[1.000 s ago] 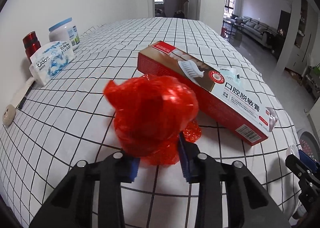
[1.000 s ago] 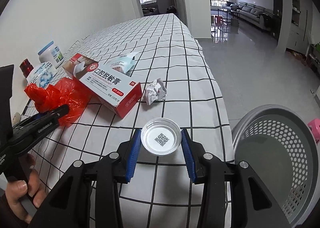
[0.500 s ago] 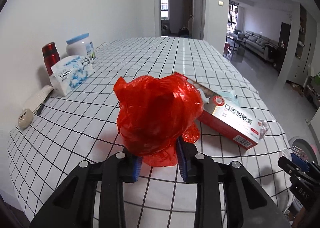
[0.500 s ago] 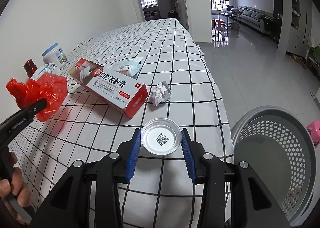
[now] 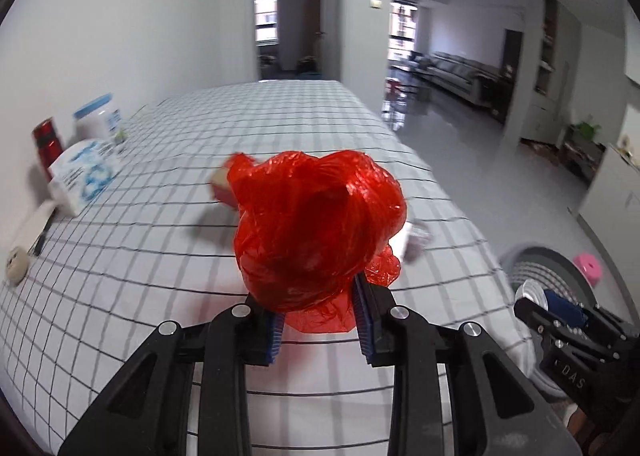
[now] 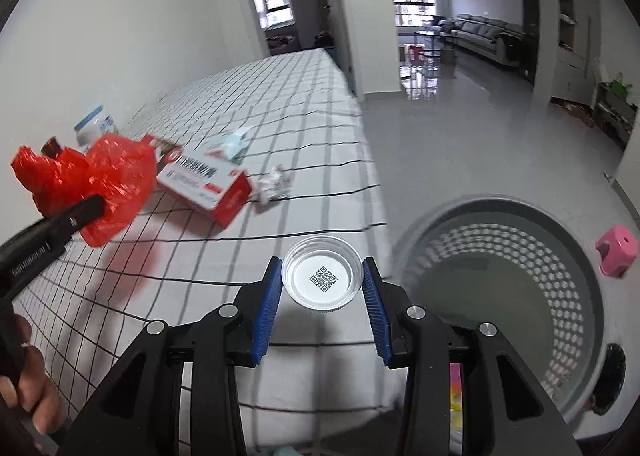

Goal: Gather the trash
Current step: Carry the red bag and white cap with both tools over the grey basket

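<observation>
Fingers [image 5: 276,332] of the left gripper [image 5: 320,330] are clamped low on a red bag [image 5: 316,232], which is held above the table [image 5: 120,296]; loose plastic may slide free if it is swung. From the right wrist, a cap [image 6: 322,275] is pinched by the right gripper [image 6: 322,308] beside the bin [image 6: 504,296], and could be dropped short onto the table edge if it is released early.

Along the wall on your left you have a red flask [image 5: 47,144], a white jar with a blue lid [image 5: 97,121] and a pack of tissues [image 5: 86,175] close together on the checked tablecloth [image 5: 120,280]. Nearer you lies a small round beige object [image 5: 16,265]. On the floor sits a pink stool [image 6: 617,250], with a grey sofa [image 6: 486,34] far back.
</observation>
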